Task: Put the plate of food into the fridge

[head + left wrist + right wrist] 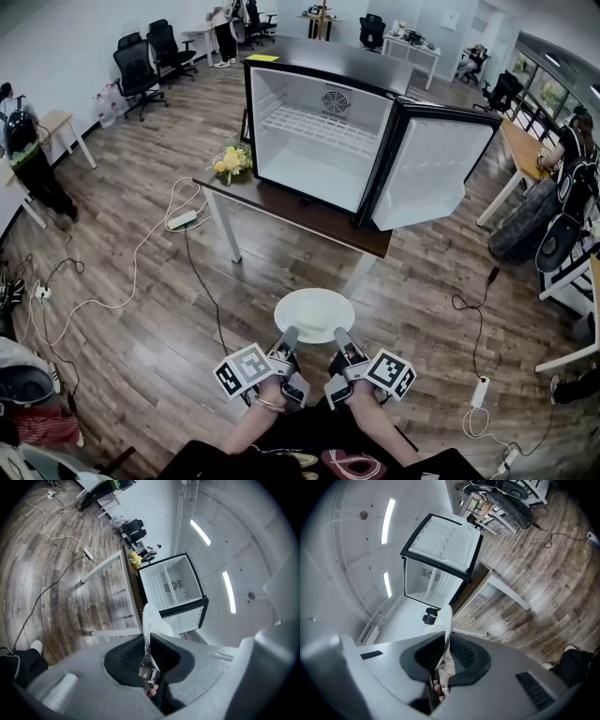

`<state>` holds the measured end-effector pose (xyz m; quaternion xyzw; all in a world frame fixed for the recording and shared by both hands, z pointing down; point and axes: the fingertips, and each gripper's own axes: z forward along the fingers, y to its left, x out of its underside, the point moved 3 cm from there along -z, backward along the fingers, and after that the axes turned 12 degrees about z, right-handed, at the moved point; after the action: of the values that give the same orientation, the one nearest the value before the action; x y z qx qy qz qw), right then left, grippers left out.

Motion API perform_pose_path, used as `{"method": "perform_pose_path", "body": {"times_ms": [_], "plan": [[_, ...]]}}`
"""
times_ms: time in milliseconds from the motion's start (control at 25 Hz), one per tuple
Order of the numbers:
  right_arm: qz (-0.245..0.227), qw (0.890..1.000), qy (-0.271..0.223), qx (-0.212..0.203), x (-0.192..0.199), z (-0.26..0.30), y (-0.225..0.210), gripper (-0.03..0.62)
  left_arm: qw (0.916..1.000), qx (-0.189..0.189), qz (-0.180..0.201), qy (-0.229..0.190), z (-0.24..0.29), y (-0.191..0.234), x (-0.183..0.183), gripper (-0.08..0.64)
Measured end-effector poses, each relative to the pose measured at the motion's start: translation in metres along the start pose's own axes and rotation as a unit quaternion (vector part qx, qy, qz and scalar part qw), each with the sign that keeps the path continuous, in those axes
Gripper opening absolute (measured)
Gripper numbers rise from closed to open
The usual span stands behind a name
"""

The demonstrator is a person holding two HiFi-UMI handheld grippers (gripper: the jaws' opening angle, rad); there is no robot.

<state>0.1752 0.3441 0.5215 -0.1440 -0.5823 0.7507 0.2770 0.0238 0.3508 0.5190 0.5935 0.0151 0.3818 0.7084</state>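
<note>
The left gripper (pixel 287 339) and right gripper (pixel 343 341) each have their jaws drawn almost together on the near rim of the white plate (pixel 314 312). The two pinches sit side by side, I judge to keep it level for carrying. No food shows on it. The plate hangs in the air, well short of the fridge (pixel 319 141), whose door (pixel 436 173) stands wide open — ready. The fridge sits on a dark table (pixel 309 223) beside yellow flowers (pixel 232 161), with a wood floor (pixel 141 319), cables (pixel 112 281) and office chairs (pixel 150 56) around.

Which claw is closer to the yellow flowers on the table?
Left. The left gripper, clamped on the round white plate, stands back and right of the yellow flowers; the right gripper, also on the plate, is farther right.
</note>
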Motion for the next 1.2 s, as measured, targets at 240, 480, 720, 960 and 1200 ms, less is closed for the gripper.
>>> {"method": "perform_pose_path", "body": {"times_ms": [240, 480, 720, 960, 1200], "plan": [[0.003, 1.0, -0.011, 0.0, 0.012, 0.018, 0.006, 0.043, 0.9998, 0.0, 0.012, 0.016, 0.001, 0.01, -0.022, 0.038], [0.001, 1.0, -0.013, 0.001, 0.011, 0.028, 0.006, 0.041, 0.9998, -0.002, 0.007, 0.02, 0.007, 0.017, -0.029, 0.04], [-0.004, 1.0, -0.004, 0.005, -0.007, 0.051, 0.002, 0.043, 0.9998, -0.012, 0.005, 0.015, 0.031, 0.022, -0.037, 0.04], [-0.022, 1.0, 0.009, 0.007, -0.032, 0.079, 0.009, 0.044, 0.9997, -0.021, 0.004, 0.005, 0.061, 0.02, -0.052, 0.041], [-0.017, 0.999, 0.028, 0.012, -0.058, 0.111, 0.009, 0.044, 0.9993, -0.037, 0.0, -0.002, 0.096, 0.022, -0.069, 0.041]]}}
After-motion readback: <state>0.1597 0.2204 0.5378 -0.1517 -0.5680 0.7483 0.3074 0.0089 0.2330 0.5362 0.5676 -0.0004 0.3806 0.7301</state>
